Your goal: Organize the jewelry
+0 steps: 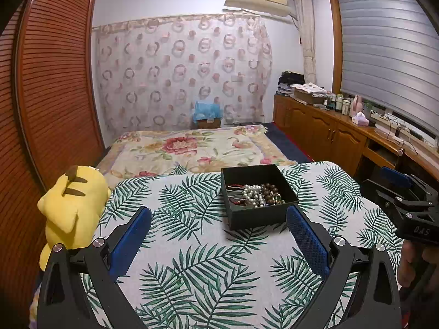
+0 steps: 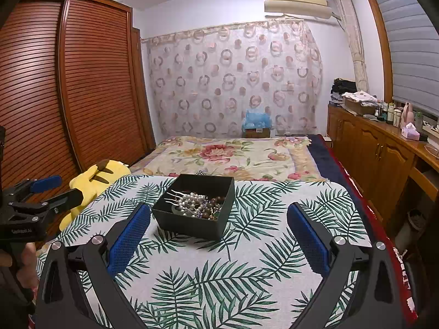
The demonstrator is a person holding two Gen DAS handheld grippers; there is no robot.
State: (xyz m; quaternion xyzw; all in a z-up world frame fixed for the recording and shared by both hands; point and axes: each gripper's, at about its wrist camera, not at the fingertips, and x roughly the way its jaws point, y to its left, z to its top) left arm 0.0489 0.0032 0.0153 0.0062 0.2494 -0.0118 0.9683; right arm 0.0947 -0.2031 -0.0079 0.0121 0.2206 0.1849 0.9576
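A black open box (image 1: 260, 215) (image 2: 192, 226) stands on the palm-leaf cloth (image 1: 192, 246) (image 2: 247, 260). Inside lies a heap of jewelry (image 1: 258, 195) (image 2: 197, 204): white pearl strands, brown wooden beads, red cords and silver hair pins. My left gripper (image 1: 219, 219) is open, held short of the box, nothing between its blue pads. My right gripper (image 2: 219, 216) is open too, with the box ahead and left of centre. Each gripper shows at the edge of the other's view, the right gripper (image 1: 406, 205) and the left gripper (image 2: 35, 194), held by a hand.
A yellow plush toy (image 1: 72, 208) (image 2: 94, 183) sits at the cloth's left edge. Beyond lies a bed with a floral blanket (image 1: 192, 148) (image 2: 227, 159). A slatted wooden wardrobe (image 1: 55, 82) stands left, and a wooden sideboard (image 1: 329, 128) with bottles runs along the right.
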